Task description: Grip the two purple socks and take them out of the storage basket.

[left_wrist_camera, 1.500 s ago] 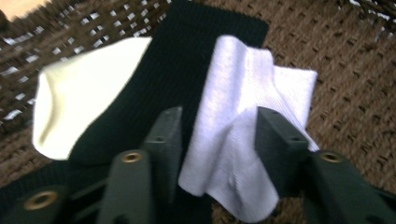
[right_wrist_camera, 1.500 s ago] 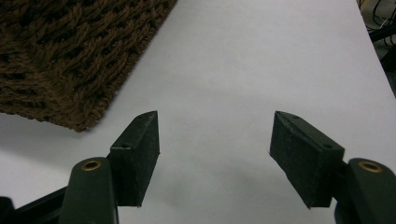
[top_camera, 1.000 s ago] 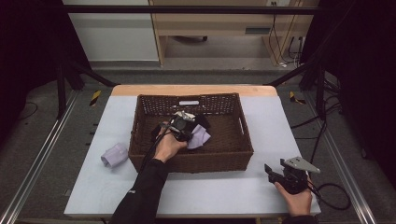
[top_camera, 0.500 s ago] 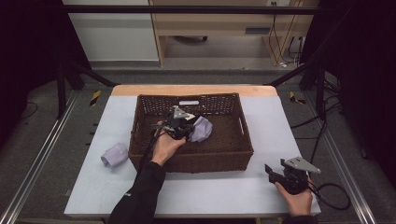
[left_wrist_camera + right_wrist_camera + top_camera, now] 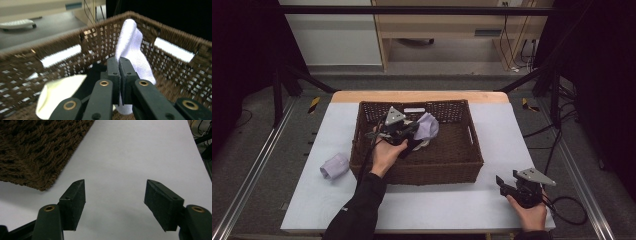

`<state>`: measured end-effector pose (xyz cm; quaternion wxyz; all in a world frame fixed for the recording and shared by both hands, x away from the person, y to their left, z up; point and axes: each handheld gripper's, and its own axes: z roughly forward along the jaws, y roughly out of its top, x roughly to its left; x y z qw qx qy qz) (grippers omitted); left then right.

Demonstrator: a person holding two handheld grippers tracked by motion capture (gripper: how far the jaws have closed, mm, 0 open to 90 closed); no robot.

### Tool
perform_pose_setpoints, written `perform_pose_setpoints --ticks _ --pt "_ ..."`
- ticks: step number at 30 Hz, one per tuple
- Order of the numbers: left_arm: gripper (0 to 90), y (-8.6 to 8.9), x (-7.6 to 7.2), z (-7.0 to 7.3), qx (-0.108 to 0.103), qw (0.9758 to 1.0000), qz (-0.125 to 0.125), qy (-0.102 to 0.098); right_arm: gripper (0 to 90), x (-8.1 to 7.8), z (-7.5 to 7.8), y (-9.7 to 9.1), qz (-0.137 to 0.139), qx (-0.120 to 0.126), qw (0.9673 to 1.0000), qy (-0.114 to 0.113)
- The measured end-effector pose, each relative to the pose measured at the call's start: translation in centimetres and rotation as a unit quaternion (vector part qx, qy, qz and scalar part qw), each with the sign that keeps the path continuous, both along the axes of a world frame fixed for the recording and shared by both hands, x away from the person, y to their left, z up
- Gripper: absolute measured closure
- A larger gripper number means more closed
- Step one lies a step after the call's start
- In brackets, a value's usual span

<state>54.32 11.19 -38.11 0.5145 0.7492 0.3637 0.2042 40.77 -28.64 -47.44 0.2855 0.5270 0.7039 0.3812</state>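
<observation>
A brown wicker basket (image 5: 422, 172) stands in the middle of the white table. Inside it my left gripper (image 5: 414, 131) is shut on a pale lavender cloth (image 5: 428, 127) and holds it up off the basket floor. In the left gripper view the cloth (image 5: 132, 50) looks white and hangs pinched between the closed jaws of the gripper (image 5: 119, 62), in front of the basket wall (image 5: 62, 50). My right gripper (image 5: 503, 183) rests near the table's front right corner. Its jaws stand apart over bare table in the right gripper view (image 5: 115, 192), with nothing between them.
A second folded lavender cloth (image 5: 335, 166) lies on the table left of the basket. A cream cloth (image 5: 57, 95) and something dark lie on the basket floor. The basket's corner (image 5: 37, 150) is left of my right gripper. A cable (image 5: 569, 215) trails at the right edge.
My left gripper has risen inside the basket with the lavender cloth, lifting it off the floor and toward the back. The right gripper has stayed where it was.
</observation>
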Motion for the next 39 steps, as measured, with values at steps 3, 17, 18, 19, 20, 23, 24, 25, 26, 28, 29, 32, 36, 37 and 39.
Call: perform_pose_setpoints --ticks 3,17,18,19,20,23,24,25,26,28,29,32,36,37,39 --pt "87.3 1.1 -0.5 1.6 -0.02 0.9996 0.005 -0.021 33.3 0.0 0.0 0.1 -0.001 0.003 1.0 0.002" --pt "87.3 4.3 -3.7 5.4 -0.065 0.9959 0.007 -0.062 33.4 0.0 0.0 0.1 -0.002 0.004 1.0 0.002" --pt "87.3 4.3 -3.7 5.4 -0.065 0.9959 0.007 -0.062 33.4 0.0 0.0 0.0 -0.001 0.001 1.0 0.0" --pt "87.3 4.8 -4.2 5.7 -0.067 0.9955 0.007 -0.067 33.4 0.0 0.0 0.0 -0.001 0.001 1.0 0.0" --pt "87.3 5.0 -4.5 5.9 -0.069 0.9952 0.008 -0.069 33.4 0.0 0.0 0.0 -0.002 0.002 1.0 0.0" --pt "87.3 5.8 -5.1 6.3 -0.072 0.9946 0.011 -0.074 33.4 0.0 0.0 0.0 -0.002 0.001 1.0 0.0" --pt "87.3 6.1 -5.3 6.5 -0.074 0.9943 0.011 -0.076 33.4 0.0 0.0 0.0 -0.002 0.001 1.0 0.0" --pt "87.3 6.5 -5.6 6.6 -0.073 0.9942 0.012 -0.078 33.4 0.0 0.0 0.0 -0.002 0.003 1.0 0.001" --pt "87.3 6.8 -5.8 6.7 -0.073 0.994 0.015 -0.08 33.4 0.0 0.0 0.1 -0.002 0.004 1.0 0.002" --pt "87.3 7.4 -6.2 6.8 -0.073 0.9936 0.019 -0.084 33.4 0.0 0.0 0.1 -0.003 0.002 1.0 0.003" --pt "87.3 7.7 -6.3 6.8 -0.071 0.9937 0.02 -0.085 33.4 0.0 0.0 0.1 -0.003 0.002 1.0 0.003" --pt "87.3 9.0 -6.8 6.8 -0.076 0.9927 0.031 -0.088 33.4 0.0 0.0 0.1 -0.003 -0.001 1.0 0.003" --pt "87.3 10.7 -7.4 6.7 -0.081 0.9916 0.044 -0.09 33.5 0.0 -0.1 0.1 -0.003 -0.002 1.0 0.004" --pt "87.3 11.2 -7.5 6.7 -0.081 0.9914 0.048 -0.091 33.4 0.0 -0.1 0.1 -0.003 -0.002 1.0 0.004" --pt "87.3 12.0 -7.8 6.6 -0.086 0.9906 0.054 -0.092 33.5 0.0 -0.1 0.1 -0.003 -0.003 1.0 0.004"
